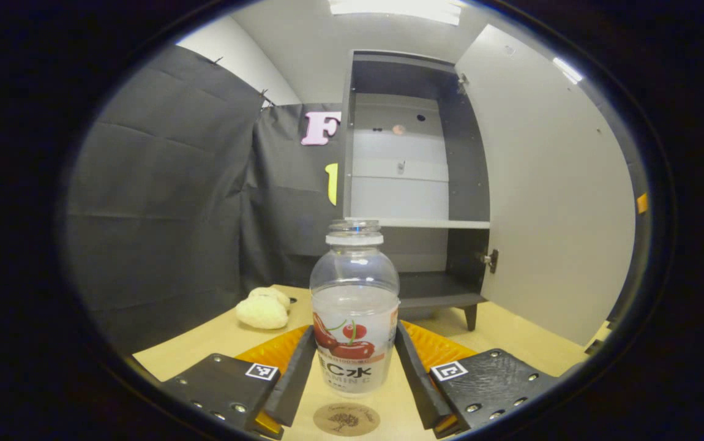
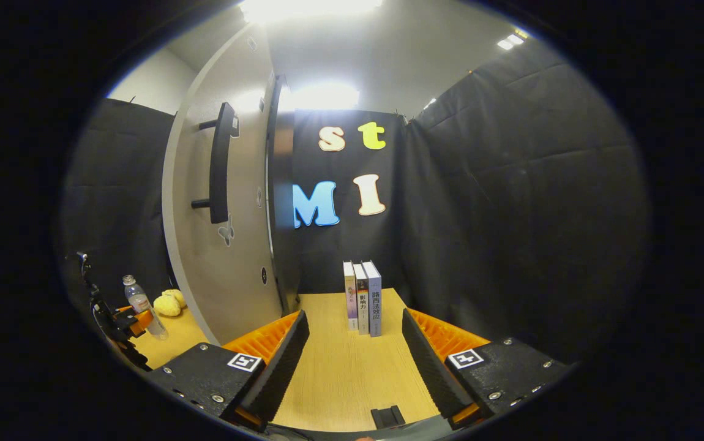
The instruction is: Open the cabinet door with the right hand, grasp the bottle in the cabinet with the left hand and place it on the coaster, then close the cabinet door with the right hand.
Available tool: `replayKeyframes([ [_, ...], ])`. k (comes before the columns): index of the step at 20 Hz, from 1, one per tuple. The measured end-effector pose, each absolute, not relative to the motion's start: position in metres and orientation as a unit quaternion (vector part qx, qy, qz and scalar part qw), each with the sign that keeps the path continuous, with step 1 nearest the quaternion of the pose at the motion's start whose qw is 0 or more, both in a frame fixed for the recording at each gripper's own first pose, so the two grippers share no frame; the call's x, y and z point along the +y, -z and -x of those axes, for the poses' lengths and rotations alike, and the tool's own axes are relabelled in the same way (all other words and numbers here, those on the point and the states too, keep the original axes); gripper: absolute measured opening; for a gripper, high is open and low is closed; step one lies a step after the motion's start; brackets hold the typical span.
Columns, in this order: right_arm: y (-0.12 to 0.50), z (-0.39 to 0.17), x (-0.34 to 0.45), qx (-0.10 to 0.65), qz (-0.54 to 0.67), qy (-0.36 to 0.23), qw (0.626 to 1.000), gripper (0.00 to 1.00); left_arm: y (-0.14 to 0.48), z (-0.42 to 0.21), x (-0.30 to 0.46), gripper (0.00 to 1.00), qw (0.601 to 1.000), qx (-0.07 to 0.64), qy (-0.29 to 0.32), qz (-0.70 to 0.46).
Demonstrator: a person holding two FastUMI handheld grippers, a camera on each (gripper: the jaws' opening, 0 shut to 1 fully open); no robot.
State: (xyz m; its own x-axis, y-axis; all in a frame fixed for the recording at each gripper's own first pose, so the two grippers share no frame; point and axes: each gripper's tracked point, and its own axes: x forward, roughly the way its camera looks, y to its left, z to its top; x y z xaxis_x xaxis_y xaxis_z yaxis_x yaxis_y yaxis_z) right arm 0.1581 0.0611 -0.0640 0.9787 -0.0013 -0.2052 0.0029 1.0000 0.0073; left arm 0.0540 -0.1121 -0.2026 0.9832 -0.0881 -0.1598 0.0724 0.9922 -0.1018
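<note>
The bottle [image 1: 354, 306] stands upright between the fingers of the left tool [image 1: 354, 373], which press against its label on both sides, so it is clenched on the bottle. The bottle is out of the cabinet [image 1: 410, 184] and over the pale wooden table [image 1: 511, 331], with the round coaster [image 1: 346, 419] just in front of its base, nearer the camera; I'd say it is not yet on the coaster, though I cannot tell if it touches the table or hangs just above it. The cabinet door [image 1: 548, 196] is swung wide open, shelves bare. A yellowish soft lump [image 1: 263, 308] lies on the table to one side.

In the right gripper view the right tool [image 2: 355, 367] is released, jaws apart over bare table, the door's long black handle [image 2: 220, 162] well off to one side, three upright books [image 2: 362, 298] ahead.

Opening and fetching look done; setting down, letting go and closing the door remain.
</note>
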Motion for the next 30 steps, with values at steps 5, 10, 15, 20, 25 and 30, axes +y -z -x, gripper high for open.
replayKeyframes([
  [5, 0.066, -0.156, 0.063, 0.110, 0.004, -0.003, 0.994, 0.95, 0.248, -0.043, -0.114, 0.75, 0.992, 0.114, 0.027, 0.052],
  [10, 0.068, -0.159, 0.064, 0.110, 0.013, -0.005, 0.994, 0.95, 0.289, -0.042, -0.113, 0.79, 0.988, 0.145, 0.011, 0.051],
  [15, 0.073, -0.160, 0.064, 0.117, 0.015, -0.004, 0.993, 0.95, 0.312, -0.036, -0.111, 0.75, 0.985, 0.163, -0.006, 0.047],
  [20, 0.073, -0.169, 0.075, 0.116, 0.012, -0.015, 0.993, 0.95, 0.314, -0.032, -0.114, 0.76, 0.984, 0.173, -0.005, 0.035],
  [25, 0.071, -0.172, 0.086, 0.110, 0.020, -0.030, 0.993, 0.95, 0.302, -0.027, -0.113, 0.81, 0.984, 0.176, -0.005, 0.019],
  [30, 0.066, -0.180, 0.090, 0.102, 0.009, -0.035, 0.994, 0.95, 0.264, -0.032, -0.115, 0.81, 0.988, 0.155, -0.002, 0.015],
])
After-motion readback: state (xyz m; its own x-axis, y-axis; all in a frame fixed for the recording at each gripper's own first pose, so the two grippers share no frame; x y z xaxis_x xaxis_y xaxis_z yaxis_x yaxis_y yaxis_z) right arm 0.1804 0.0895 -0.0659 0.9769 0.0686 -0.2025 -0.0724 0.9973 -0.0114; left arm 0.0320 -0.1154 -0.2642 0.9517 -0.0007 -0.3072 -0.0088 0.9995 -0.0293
